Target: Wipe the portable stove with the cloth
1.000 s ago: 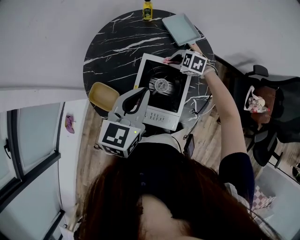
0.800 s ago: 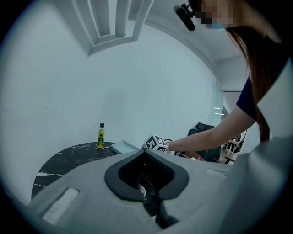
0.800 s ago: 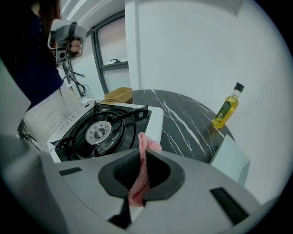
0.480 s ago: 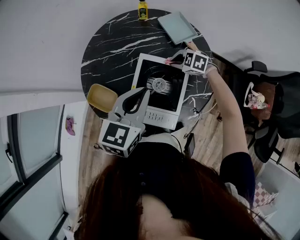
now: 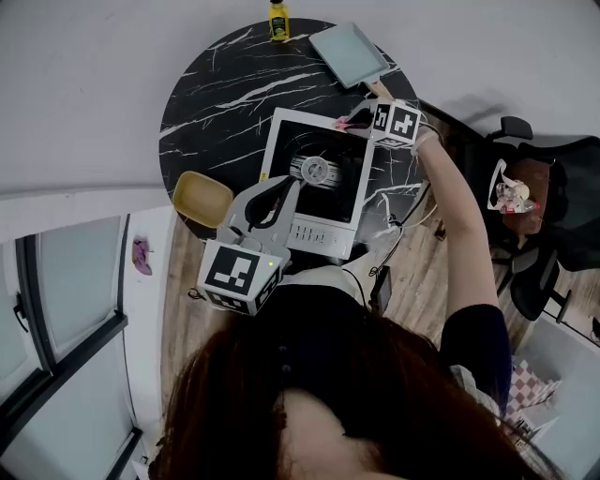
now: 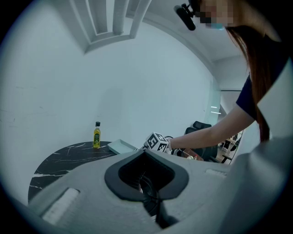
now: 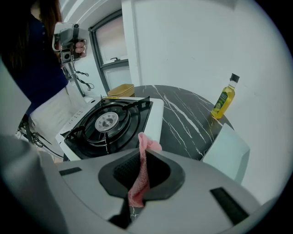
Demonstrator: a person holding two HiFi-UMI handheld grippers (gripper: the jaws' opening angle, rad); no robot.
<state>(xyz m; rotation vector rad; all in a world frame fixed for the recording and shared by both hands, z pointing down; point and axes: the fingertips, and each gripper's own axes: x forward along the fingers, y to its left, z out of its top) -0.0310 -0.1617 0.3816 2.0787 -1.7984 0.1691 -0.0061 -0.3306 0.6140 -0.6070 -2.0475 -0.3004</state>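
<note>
The right gripper [image 7: 143, 171] is pinching the pink cloth [image 7: 138, 185] between its jaws, and a fold of it is sticking out past the tips over the white rim of the portable stove [image 7: 107, 123], at the corner farthest from the person. Whether the cloth is actually pressing on the rim I cannot tell. The left gripper [image 6: 147, 180] is hanging back near the person's body with its jaws closed together on nothing, taking no part in the work.

Judging by this, the wiping is sitting at one corner only. The black top, the burner ring, the pan supports and the control strip along the near edge are all waiting for a pass, and nothing is showing which parts are already clean.

Counting what is lying on the black marble table [image 5: 225, 84]:
- 1 stove with 1 burner
- 1 cloth
- 1 yellow bottle [image 5: 277, 19] at the far edge
- 1 pale flat tray [image 5: 349, 53] just beyond the stove
- 1 yellow bowl [image 5: 202, 195] at the stove's left
- 2 grippers in play, only 1 of them working
</note>
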